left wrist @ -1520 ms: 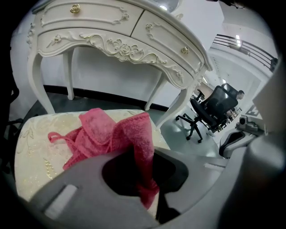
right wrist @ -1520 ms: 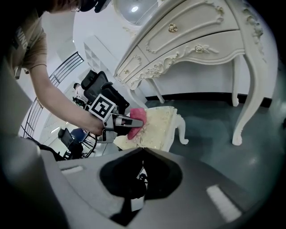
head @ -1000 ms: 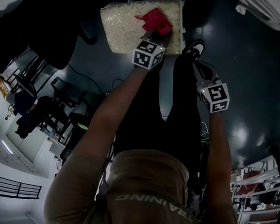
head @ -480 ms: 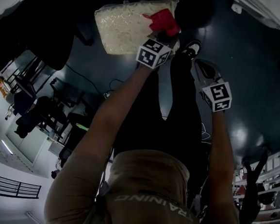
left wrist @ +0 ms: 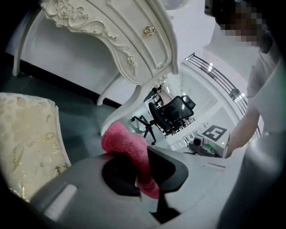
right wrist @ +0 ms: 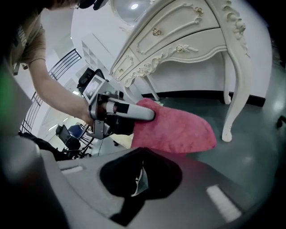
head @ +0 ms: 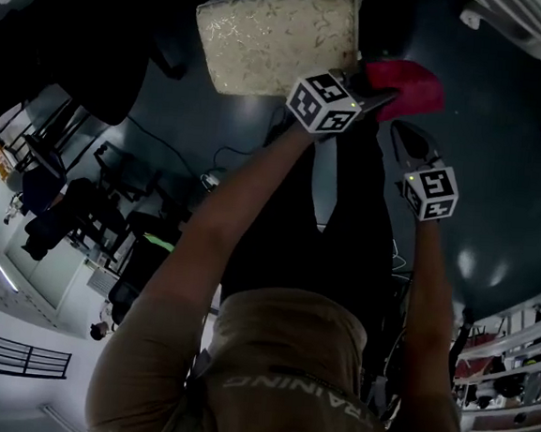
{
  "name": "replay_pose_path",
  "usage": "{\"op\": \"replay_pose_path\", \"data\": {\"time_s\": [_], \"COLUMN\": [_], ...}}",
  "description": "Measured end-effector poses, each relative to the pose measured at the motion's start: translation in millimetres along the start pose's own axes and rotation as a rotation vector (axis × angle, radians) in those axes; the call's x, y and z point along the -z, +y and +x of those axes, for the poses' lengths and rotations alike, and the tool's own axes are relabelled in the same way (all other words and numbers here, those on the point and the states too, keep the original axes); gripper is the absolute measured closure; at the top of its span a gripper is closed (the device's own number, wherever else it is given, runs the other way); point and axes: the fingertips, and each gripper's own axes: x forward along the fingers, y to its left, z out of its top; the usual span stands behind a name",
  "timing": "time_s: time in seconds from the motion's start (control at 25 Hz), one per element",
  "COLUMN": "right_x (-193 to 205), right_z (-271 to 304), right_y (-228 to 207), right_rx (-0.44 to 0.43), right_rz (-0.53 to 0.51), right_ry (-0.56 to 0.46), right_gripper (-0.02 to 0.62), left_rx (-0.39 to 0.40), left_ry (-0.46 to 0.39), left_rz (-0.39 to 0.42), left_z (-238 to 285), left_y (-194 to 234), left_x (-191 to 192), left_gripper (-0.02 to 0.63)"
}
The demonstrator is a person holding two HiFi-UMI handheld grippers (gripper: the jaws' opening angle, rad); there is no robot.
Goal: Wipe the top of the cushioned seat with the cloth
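Observation:
The cream patterned seat cushion [head: 277, 37] lies at the top of the head view, and its edge shows at the left of the left gripper view [left wrist: 27, 143]. My left gripper [head: 371, 89] is shut on the pink cloth [head: 406, 87], which hangs past the cushion's right edge, over the dark floor. Close up, the cloth [left wrist: 129, 147] is pinched between the left jaws [left wrist: 143, 159]. My right gripper [head: 404, 142] sits just below the cloth, shut and holding nothing. From the right gripper [right wrist: 140, 154], the cloth [right wrist: 178, 129] and the left gripper [right wrist: 118, 112] appear ahead.
A white ornate dressing table [right wrist: 187, 40] stands behind the cushion, its curved leg [right wrist: 232, 85] near the cloth. Office chairs [left wrist: 172, 112] and shelving fill the background. The person's legs and a shoe [head: 349, 180] are beneath the arms.
The left gripper carried the cloth from the cushion's right top off to the right, past its edge. The right gripper barely moved.

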Motion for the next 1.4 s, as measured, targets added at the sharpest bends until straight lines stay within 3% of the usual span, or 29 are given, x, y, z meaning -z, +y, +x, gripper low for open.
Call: {"op": "replay_pose_path", "data": {"time_s": [0.12, 0.32, 0.64, 1.0, 1.2, 1.4], "right_x": [-1.2, -17.1, -43.5, -39.3, -43.6, -45.3], "right_z": [9.6, 29.0, 79.9, 126.0, 144.3, 160.2], "right_y": [24.7, 62.5, 144.3, 220.1, 242.0, 256.0], "right_rx": [-0.023, -0.056, -0.091, -0.137, -0.126, -0.126], "right_rz": [-0.032, -0.109, -0.19, -0.241, -0.305, -0.319], "right_ry": [0.018, 0.012, -0.01, 0.046, 0.072, 0.083], "right_gripper": [0.591, 0.591, 0.591, 0.591, 0.591, 0.591], "left_rx": [0.024, -0.024, -0.192, -0.385, -0.479, -0.559], "left_ry": [-0.034, -0.131, -0.324, -0.387, -0.403, -0.433], "left_rz": [0.019, 0.049, 0.013, 0.005, 0.021, -0.028], "left_z": [-24.2, -88.9, -234.7, -368.9, -422.4, -460.4], "left_y": [-14.7, -19.2, 14.1, 58.8, 83.8, 109.0], "left_x": [2.0, 4.7, 32.4, 81.6, 100.2, 121.2], "left_gripper": [0.565, 0.565, 0.565, 0.565, 0.565, 0.565]}}
